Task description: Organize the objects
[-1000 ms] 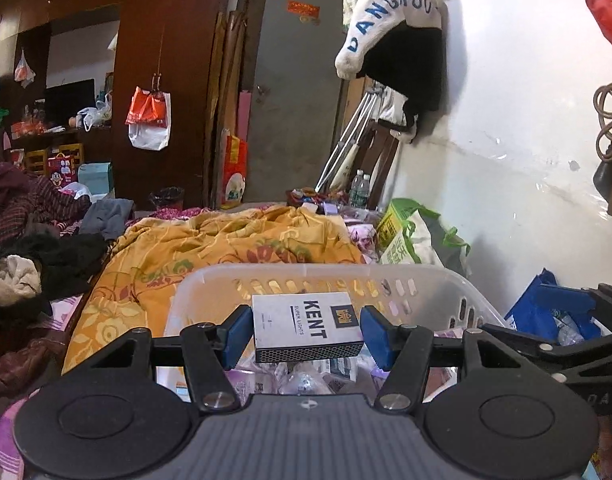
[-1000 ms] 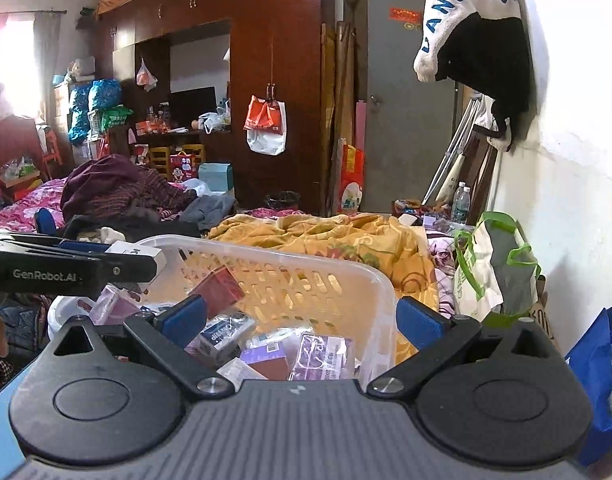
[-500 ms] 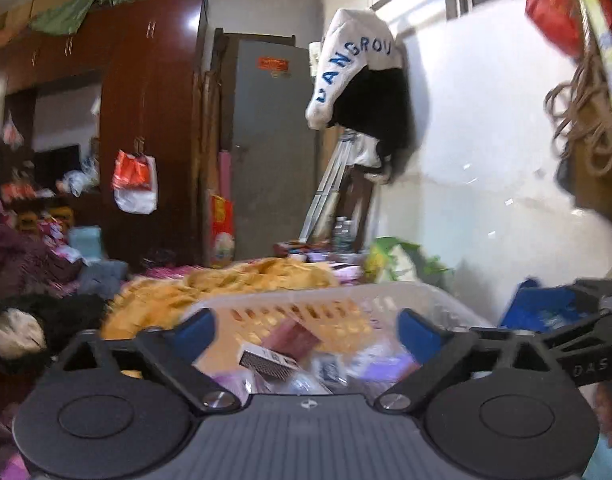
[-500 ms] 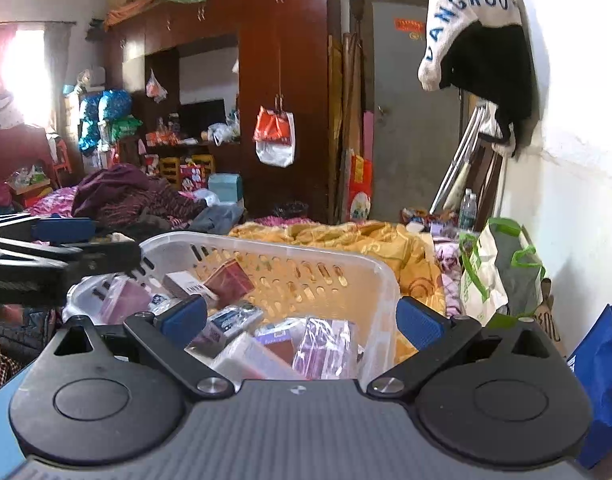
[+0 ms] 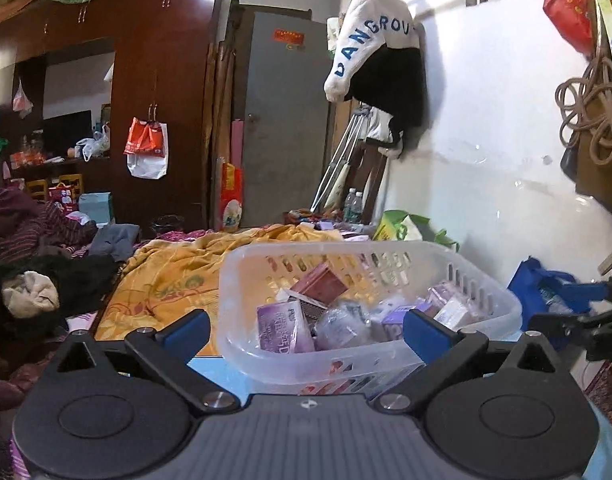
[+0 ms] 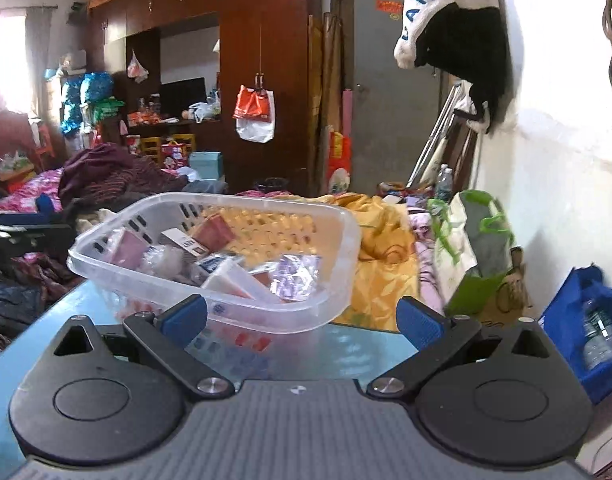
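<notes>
The hanging white garment (image 5: 370,36) reads "DANGROU" in blue.

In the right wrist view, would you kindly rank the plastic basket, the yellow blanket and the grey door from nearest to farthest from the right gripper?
1. Plastic basket, just ahead, slightly left of the right gripper.
2. Yellow blanket, behind the basket, centre-right.
3. Grey door, at the far wall.
</notes>
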The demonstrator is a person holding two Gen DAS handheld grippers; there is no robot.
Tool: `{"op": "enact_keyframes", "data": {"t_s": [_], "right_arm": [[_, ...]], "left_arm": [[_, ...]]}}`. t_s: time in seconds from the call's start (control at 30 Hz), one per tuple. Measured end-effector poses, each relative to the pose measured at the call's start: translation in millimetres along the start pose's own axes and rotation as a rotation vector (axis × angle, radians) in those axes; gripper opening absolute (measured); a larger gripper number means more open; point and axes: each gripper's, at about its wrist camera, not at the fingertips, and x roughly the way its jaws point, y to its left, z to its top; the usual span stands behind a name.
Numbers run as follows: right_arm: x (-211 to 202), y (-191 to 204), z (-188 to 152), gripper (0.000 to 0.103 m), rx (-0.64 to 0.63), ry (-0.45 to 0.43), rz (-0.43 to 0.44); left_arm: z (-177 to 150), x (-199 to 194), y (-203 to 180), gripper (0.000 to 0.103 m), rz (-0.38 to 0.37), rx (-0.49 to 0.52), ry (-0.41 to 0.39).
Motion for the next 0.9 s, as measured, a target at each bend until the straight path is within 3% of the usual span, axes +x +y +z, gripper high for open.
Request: {"op": "enact_keyframes", "data": {"t_s": [0.9], "right_arm": [[-4.9, -7.4, -17.5, 0.103, -0.007, -0.011, -0.015]], "left_arm": [[-13.3, 4.4, -22.1, 0.103, -0.003, 0.032, 0.049]]}}
